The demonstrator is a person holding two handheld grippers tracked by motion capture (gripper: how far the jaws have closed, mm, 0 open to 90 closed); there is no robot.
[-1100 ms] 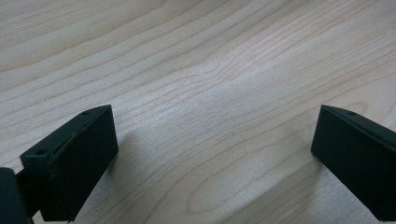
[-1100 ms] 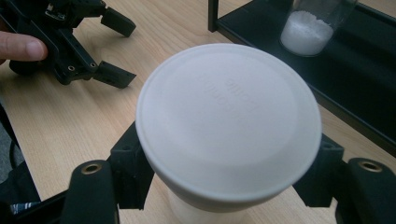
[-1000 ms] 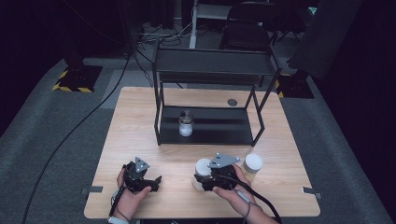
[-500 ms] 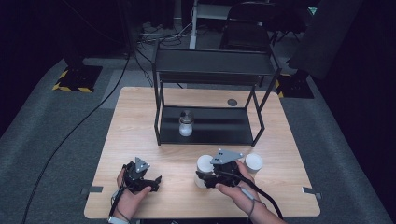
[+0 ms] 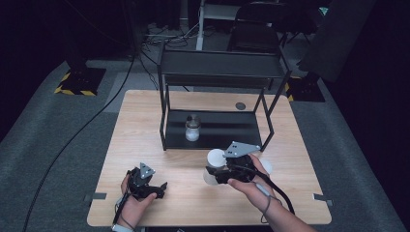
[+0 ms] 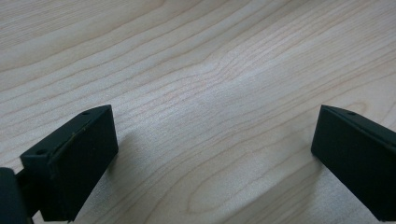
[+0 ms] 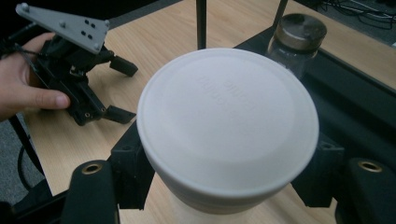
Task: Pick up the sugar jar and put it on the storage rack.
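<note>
1. A wooden table (image 5: 145, 121) takes up the middle of the high view, with grey floor around it.
2. A black two-tier rack (image 5: 220, 72) stands on the table's upper centre; its lower shelf sits just above the wood.
3. A small glass jar (image 5: 192, 128) with a metal lid stands on that lower shelf, left of its middle. In the right gripper view it appears at the upper right (image 7: 293, 42).
4. The right gripper (image 5: 212, 173) lies at lower centre-right of the high view, just below the rack, held in the right hand (image 5: 246, 181). Its jaws are pressed against the sides of a white bottle (image 7: 229, 135) under its wide white cap, which is tilted toward the camera in the right gripper view.
5. A second white bottle (image 5: 266, 166) shows just right of that hand, mostly hidden.
6. The left gripper (image 5: 162, 189) rests at lower left of the high view in the left hand (image 5: 133, 200). Its jaws are spread wide over bare wood, holding nothing.
</note>
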